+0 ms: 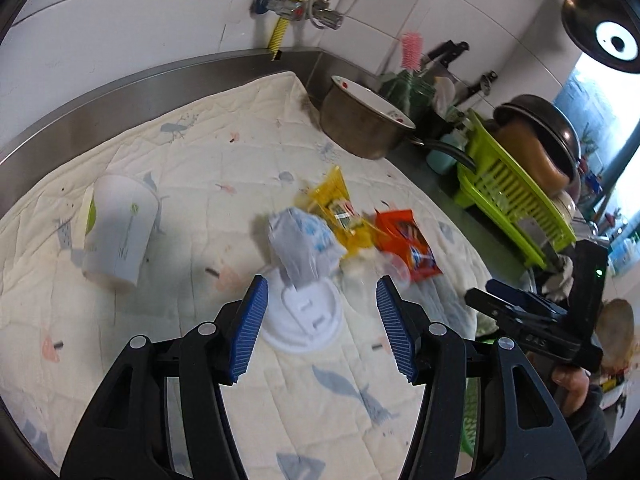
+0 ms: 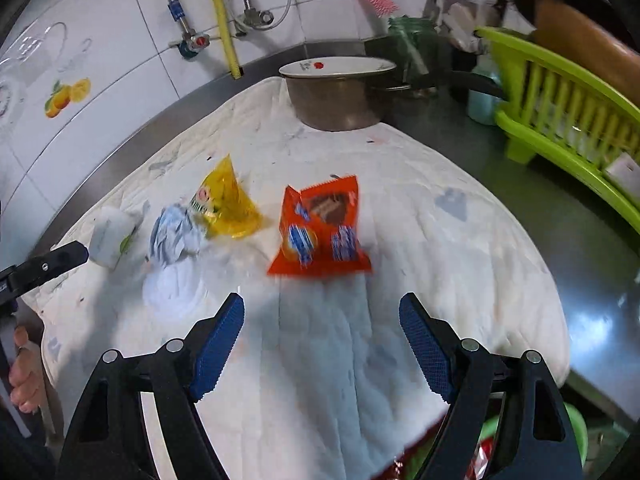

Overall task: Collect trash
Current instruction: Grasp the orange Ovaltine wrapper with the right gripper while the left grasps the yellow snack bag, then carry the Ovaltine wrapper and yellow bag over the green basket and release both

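A: Left wrist view, read left to right. What lies on the quilted cloth (image 1: 192, 184) that covers the tabletop?

B: At far left, a white paper cup (image 1: 118, 228) on its side, with a green mark and small print too blurred to read. Near the middle, a white plastic lid (image 1: 304, 316) lies flat, and a crumpled white-and-blue wrapper (image 1: 300, 244) sits at its far edge, touching it. Just right of that is a yellow wrapper (image 1: 340, 208), then an orange snack packet (image 1: 408, 240) with blue lettering, smeared by motion and not legible.

A: And the left gripper (image 1: 318, 328)?

B: Its jaws stand spread, the blue pads apart and pressing on nothing; the lid shows between them, below the tips. At right the other gripper's black body carries a short mark, too blurred to read.

A: Right wrist view, same order?

B: A fruit sticker (image 2: 66, 98) on the wall tiles, then the cup (image 2: 110, 236), crumpled wrapper (image 2: 176, 236), yellow wrapper (image 2: 228, 204) and orange packet (image 2: 320, 232). The packet shows a brown picture and blue characters, unreadable. Behind stands a metal pot (image 2: 340, 100) under a plate with a red spot; a green dish rack (image 2: 560, 120) sits at right.

A: The right gripper (image 2: 322, 344)?

B: Jaws spread wide, nothing between them; the orange packet lies just beyond the tips.
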A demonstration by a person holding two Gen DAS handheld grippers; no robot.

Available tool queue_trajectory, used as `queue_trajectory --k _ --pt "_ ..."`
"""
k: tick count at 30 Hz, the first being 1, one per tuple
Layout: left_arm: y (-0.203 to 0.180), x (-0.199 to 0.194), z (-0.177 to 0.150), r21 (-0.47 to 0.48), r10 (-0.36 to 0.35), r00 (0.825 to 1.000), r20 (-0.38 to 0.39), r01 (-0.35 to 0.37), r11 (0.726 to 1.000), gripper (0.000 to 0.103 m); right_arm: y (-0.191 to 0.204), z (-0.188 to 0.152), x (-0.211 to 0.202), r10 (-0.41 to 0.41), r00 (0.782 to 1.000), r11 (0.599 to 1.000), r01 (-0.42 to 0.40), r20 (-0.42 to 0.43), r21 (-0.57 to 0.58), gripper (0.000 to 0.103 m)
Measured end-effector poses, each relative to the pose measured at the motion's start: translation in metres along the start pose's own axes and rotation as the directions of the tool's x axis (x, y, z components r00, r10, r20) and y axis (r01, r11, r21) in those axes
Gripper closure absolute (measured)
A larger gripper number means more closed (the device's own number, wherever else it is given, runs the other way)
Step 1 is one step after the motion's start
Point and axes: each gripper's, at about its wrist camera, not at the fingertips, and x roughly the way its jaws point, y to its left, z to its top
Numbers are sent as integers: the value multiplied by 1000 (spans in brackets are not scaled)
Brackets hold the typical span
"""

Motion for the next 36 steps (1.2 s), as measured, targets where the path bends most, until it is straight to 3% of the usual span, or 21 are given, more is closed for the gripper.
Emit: queue_trajectory --k 8,19,21,27,32,36 --pt "10 20 28 -44 -12 1000 -12 11 999 45 -9 45 52 38 997 999 -36 -67 22 26" --pt "0 59 55 -52 -30 998 -56 27 998 43 -3 55 103 -4 987 999 -3 -161 -39 26" --pt "-4 66 59 -46 -29 998 -61 26 999 41 -4 52 108 -4 985 999 -3 -171 -41 37" --pt "-19 93 74 -31 -20 997 -75 18 999 36 -14 46 103 8 987 999 -13 -162 -33 47" --pt "-28 121 78 -33 29 993 -115 -33 999 35 -26 37 90 24 989 1000 -27 -148 -17 56" --pt "-37 138 78 -8 72 987 -143 -74 997 35 -33 31 77 35 991 999 -37 -133 -13 57"
